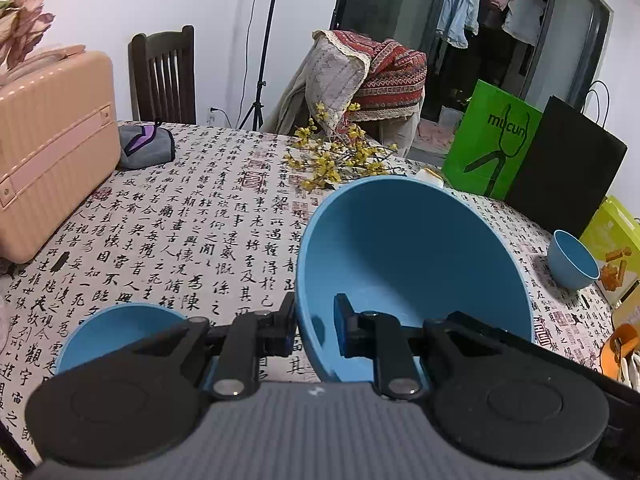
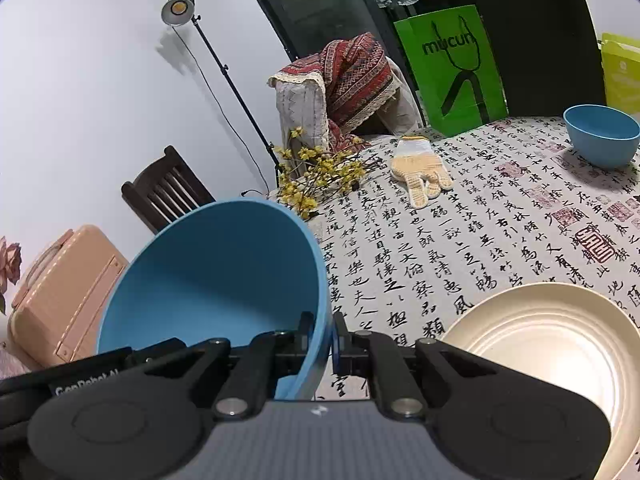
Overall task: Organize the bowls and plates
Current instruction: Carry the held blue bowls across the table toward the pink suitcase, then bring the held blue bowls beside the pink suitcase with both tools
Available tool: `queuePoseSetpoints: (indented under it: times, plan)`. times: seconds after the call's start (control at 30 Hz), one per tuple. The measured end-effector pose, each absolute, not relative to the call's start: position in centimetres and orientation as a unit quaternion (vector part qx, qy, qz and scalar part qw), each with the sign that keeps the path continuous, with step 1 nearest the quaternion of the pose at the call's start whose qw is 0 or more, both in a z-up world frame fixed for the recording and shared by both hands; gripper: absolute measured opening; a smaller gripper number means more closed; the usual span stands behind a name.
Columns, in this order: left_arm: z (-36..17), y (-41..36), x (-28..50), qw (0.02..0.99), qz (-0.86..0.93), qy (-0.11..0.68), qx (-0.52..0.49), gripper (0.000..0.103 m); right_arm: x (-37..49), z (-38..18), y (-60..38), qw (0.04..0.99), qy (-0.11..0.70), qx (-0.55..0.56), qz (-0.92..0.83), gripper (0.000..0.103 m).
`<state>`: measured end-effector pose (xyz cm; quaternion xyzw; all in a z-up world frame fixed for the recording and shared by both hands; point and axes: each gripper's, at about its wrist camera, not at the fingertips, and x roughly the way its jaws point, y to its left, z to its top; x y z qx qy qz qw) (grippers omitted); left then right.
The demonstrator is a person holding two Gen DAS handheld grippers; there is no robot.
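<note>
Currently: two blue bowls carried, one per gripper.
Left gripper [image 1: 315,330] pinches large bowl [image 1: 412,276] by its rim; right gripper [image 2: 320,336] nips second bowl [image 2: 216,292] likewise, tilted, probably for stacking. Counter [image 2: 460,248]: cream plate [image 2: 560,360] at four o'clock, glove [image 2: 420,174], flowers [image 2: 316,176] at twelve.

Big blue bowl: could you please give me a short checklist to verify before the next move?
1. Left claw shut on the big blue bowl rim: ok.
2. Right claw shut on the opposite rim: ok.
3. Bowl's inside empty: ok.
4. Bowl's underside clear of the tablecloth: cannot tell, hidden.
5. Cream plate apart from the bowl: ok.
</note>
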<state>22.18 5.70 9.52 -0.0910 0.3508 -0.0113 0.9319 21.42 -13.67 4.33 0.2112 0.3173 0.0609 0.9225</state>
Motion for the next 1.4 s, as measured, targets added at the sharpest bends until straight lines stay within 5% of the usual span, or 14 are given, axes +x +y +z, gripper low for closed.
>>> queuePoseSetpoints:
  times: [1.4]
  plan:
    - [9.2,16.0,18.7,0.928,0.021,0.347,-0.131,0.018,19.8,4.0,-3.2,0.917,0.339,0.179,0.105,0.009]
